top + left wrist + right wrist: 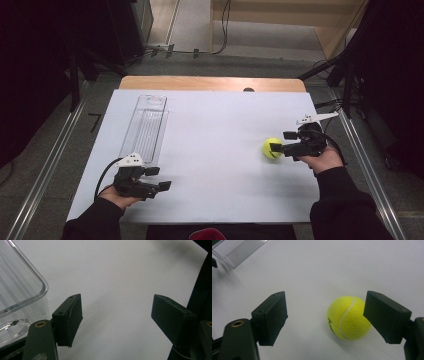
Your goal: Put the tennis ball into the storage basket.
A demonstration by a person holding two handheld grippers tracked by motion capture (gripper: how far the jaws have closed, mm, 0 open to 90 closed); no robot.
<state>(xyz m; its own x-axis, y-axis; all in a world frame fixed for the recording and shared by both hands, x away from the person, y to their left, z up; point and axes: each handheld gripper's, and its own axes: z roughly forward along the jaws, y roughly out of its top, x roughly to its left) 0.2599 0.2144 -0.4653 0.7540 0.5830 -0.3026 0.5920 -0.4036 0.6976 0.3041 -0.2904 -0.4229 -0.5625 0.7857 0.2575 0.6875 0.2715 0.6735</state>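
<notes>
I see one white table [210, 165], and on its far left one clear plastic tray [145, 125], long and empty. One yellow tennis ball [272, 148] sits on the table's right side, well apart from the tray. My right gripper [278, 148] has its jaws spread around the ball; in the right gripper view the ball [347, 318] lies close against the right-hand jaw, with a wide gap to the other, and nothing is clamped yet. I judge I should centre the ball between the pads before closing, and squeeze across its widest part so it cannot roll away. My left gripper [162, 178], one of two, rests just beside the tray's near end, jaws apart and empty.
</notes>
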